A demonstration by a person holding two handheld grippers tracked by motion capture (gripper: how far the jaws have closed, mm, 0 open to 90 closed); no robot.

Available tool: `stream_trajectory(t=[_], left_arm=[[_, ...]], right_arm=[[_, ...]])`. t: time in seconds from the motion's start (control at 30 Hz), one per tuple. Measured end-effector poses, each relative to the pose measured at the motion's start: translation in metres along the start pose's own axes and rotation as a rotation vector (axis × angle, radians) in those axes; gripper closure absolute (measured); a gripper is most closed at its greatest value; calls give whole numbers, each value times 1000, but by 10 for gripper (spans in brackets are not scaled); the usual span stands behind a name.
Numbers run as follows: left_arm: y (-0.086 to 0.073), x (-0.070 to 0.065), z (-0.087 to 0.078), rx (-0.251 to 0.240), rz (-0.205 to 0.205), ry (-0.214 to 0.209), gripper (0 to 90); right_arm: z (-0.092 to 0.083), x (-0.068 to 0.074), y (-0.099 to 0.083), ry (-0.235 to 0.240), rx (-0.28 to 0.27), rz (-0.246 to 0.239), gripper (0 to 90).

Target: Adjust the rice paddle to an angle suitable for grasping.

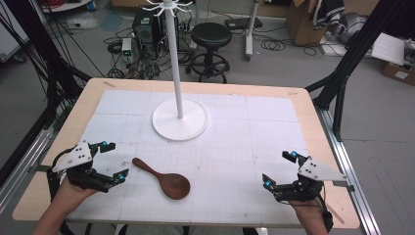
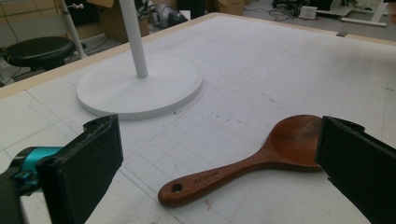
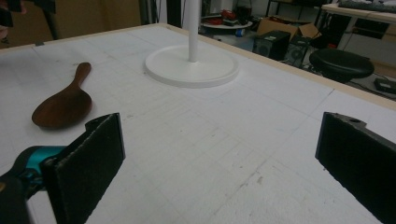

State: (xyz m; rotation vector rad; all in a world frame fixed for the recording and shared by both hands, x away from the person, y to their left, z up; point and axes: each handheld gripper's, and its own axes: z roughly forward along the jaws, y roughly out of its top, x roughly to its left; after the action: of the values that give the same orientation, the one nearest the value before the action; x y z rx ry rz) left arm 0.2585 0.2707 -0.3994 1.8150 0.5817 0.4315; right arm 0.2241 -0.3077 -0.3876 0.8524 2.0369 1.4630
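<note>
Currently the spoon [image 1: 163,178] lies just beside the left gripper [image 1: 112,161], handle end toward its spread, empty jaws; the right gripper [image 1: 279,169], likewise spread and empty, is well apart.

Even overhead light, soft shadows (slight blur throughout).
</note>
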Motion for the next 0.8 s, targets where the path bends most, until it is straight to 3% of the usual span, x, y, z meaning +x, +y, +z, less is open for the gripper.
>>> stream_trajectory(t=[0.2,0.37,0.67,0.77,0.8], left_arm=[[4,0,1,-14,37,8,17],[4,2,3,-3,29,-2,17],[9,-1,7,30,48,-31,17],[12,-2,8,44,63,-46,17],[14,-3,10,54,68,-69,17]], right_arm=[[1,-3,-2,9,7,3,5],[0,-1,1,7,4,-8,5],[-1,0,1,8,7,-9,5],[0,0,2,8,7,-14,5],[0,0,2,10,6,-17,5]])
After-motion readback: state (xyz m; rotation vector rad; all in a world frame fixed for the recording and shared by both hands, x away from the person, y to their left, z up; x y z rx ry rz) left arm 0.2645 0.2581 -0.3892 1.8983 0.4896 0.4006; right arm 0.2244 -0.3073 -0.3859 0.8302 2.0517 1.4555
